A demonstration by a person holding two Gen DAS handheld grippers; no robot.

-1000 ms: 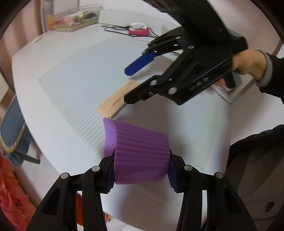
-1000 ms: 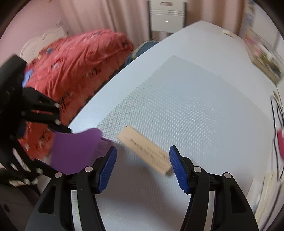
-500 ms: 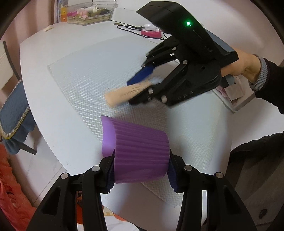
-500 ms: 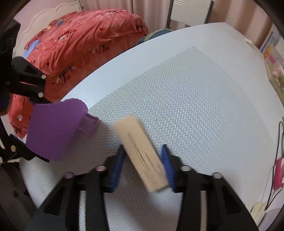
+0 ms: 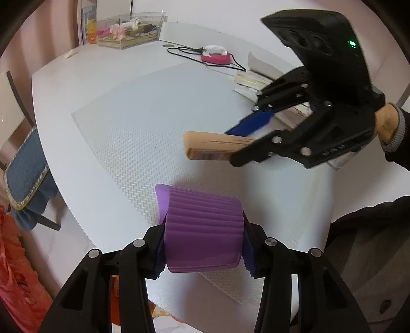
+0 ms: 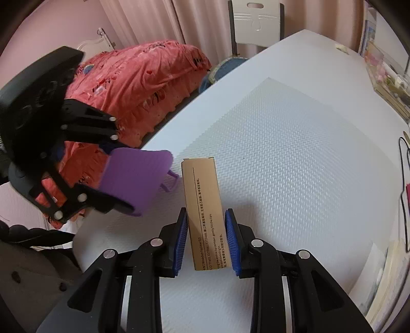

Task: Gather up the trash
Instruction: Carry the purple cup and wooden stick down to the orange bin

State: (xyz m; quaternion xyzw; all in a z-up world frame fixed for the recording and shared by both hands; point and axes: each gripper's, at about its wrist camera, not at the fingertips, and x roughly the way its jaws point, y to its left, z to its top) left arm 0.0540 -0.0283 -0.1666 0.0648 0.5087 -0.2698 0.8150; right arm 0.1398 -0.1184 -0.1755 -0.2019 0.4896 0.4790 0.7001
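My left gripper (image 5: 203, 246) is shut on a purple ribbed cup (image 5: 202, 230), held on its side above the table's near edge. The cup also shows at the left of the right wrist view (image 6: 133, 179). My right gripper (image 6: 206, 240) is shut on a long tan cardboard box (image 6: 205, 212) with printed text and holds it lifted above the mat. In the left wrist view the box (image 5: 212, 148) sticks out leftward from the right gripper (image 5: 246, 143), above and beyond the cup.
A white table carries a textured mat (image 5: 153, 123). A clear box of items (image 5: 128, 30), a pink device with a cable (image 5: 215, 56) and stacked papers (image 5: 253, 79) lie at the far side. A red bedspread (image 6: 138, 84) and a chair (image 6: 256, 23) stand beyond the table.
My right gripper closed on the tan box and lifted it off the mat. The box now hangs in the air closer to the purple cup, which stays in my left gripper.
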